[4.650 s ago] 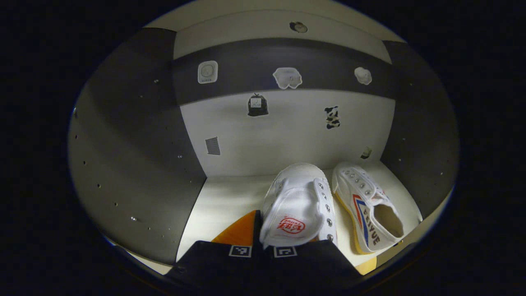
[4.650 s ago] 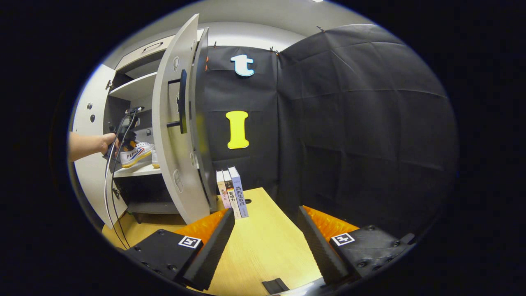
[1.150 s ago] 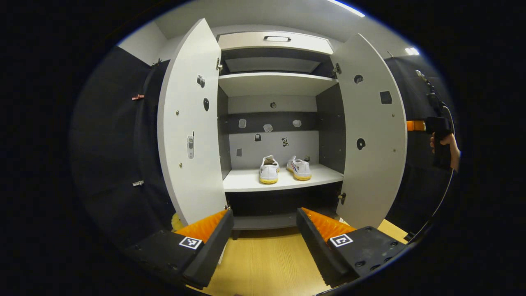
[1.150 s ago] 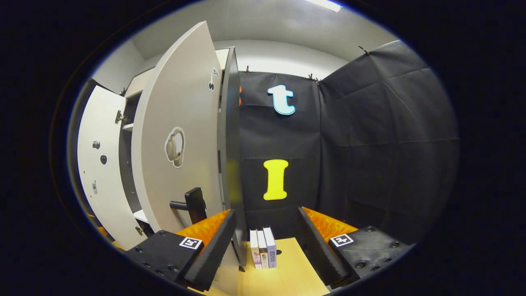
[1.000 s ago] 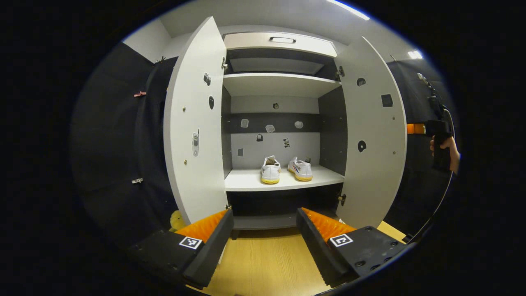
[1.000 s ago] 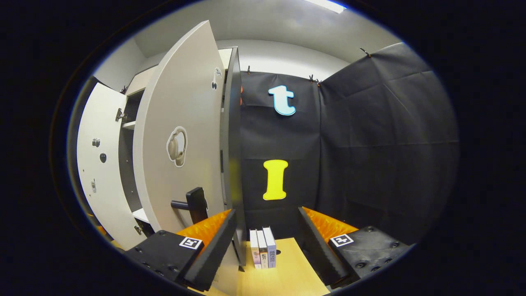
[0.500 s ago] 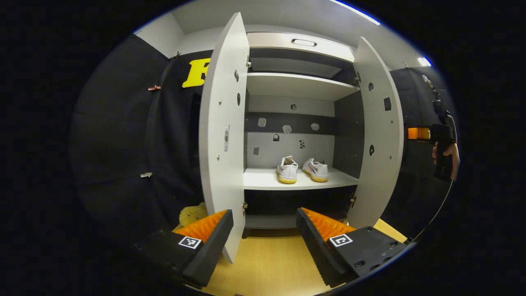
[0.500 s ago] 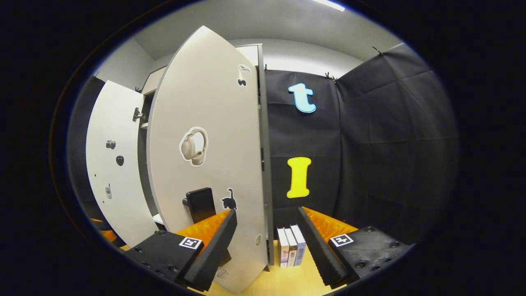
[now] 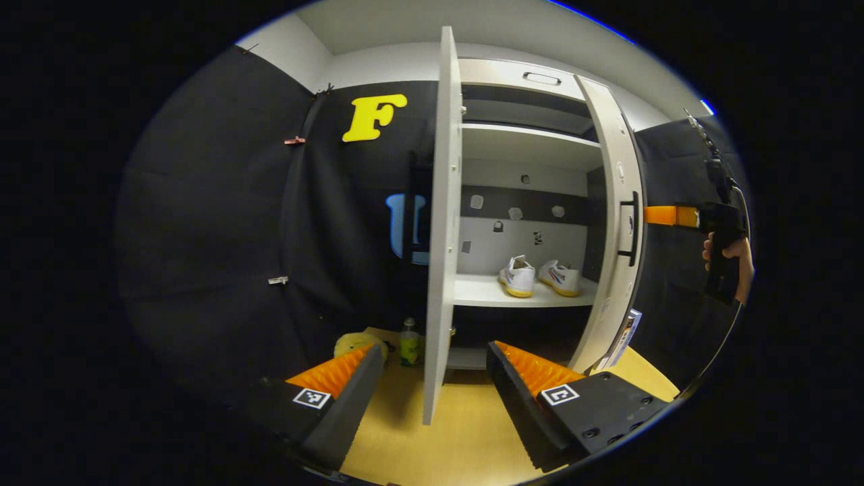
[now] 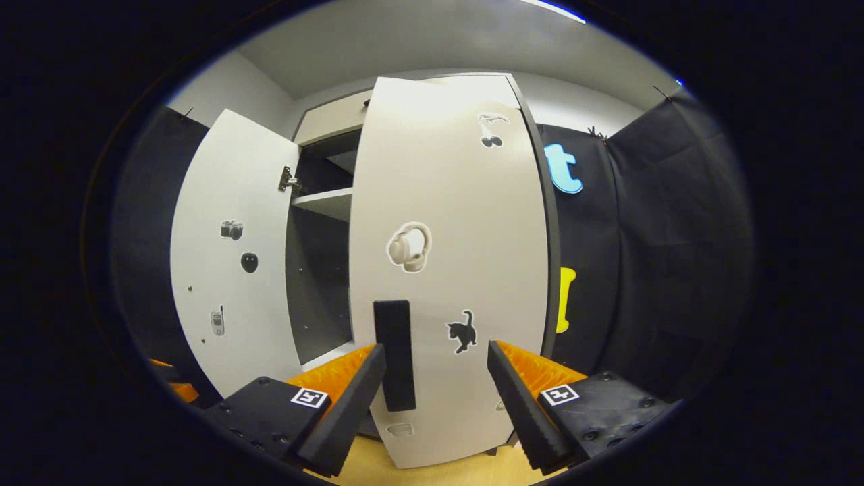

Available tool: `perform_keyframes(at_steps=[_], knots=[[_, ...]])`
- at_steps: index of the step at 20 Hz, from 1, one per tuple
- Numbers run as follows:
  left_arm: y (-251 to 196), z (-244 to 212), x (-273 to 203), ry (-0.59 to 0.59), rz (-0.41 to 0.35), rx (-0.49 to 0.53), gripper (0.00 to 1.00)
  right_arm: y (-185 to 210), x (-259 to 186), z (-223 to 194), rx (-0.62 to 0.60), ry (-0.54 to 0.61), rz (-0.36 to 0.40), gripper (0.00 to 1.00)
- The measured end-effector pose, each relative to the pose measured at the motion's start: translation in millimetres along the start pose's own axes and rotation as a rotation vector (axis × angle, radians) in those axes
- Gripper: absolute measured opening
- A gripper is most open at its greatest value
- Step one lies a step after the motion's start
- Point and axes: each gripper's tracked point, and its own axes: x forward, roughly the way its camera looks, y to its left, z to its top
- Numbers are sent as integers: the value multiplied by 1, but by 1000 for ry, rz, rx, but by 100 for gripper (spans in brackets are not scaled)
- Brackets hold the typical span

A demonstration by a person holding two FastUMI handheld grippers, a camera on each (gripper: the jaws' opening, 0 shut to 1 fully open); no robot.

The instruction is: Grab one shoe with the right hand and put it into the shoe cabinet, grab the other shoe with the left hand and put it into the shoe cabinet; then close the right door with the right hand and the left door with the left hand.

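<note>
shoes: both shoes [image 9: 538, 277] sit side by side on the mid shelf [image 9: 486, 291] of the shoe cabinet [image 9: 526, 142], toward its right end, near the front edge. Placing looks done.
left: both doors not yet shut; closing steps remain, right door first per task.
right door: right door [image 10: 445, 270] partly swung, outer face toward the right gripper [image 10: 436, 398]; black handle [image 10: 394, 354] just ahead of it, nearer the left finger than the right.
right gripper: fingers wide apart, holding nothing; can't tell if anything touches the door.
left door: left door [image 9: 439, 223] stands edge-on to the left gripper [image 9: 432, 398], wide open; its lower edge sits between the fingers in the left gripper view.
left gripper: fingers spread, empty.
room: wooden floor [image 9: 466, 432] bare ahead of the doors; bottle [image 9: 408, 341] and a yellow thing [image 9: 354, 343] lie behind the left door, out of its closing swing as far as I judge. Books [image 9: 624, 337] lean near the right door's bottom corner: watch that edge.
</note>
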Motion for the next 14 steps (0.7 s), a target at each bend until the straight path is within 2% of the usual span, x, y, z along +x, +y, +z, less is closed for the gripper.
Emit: perform_keyframes(at_steps=[2, 5, 10, 14], knots=[[25, -1, -1, 14, 46, 4, 96, 5, -9, -11, 4, 22, -7, 98], [64, 8, 1, 5, 93, 13, 97, 6, -25, -23, 18, 30, -56, 98], [114, 31, 17, -21, 73, -26, 98, 11, -50, -69, 69, 109, -102, 98], [129, 65, 41, -58, -18, 16, 95, 10, -68, -95, 116, 167, -152, 98]])
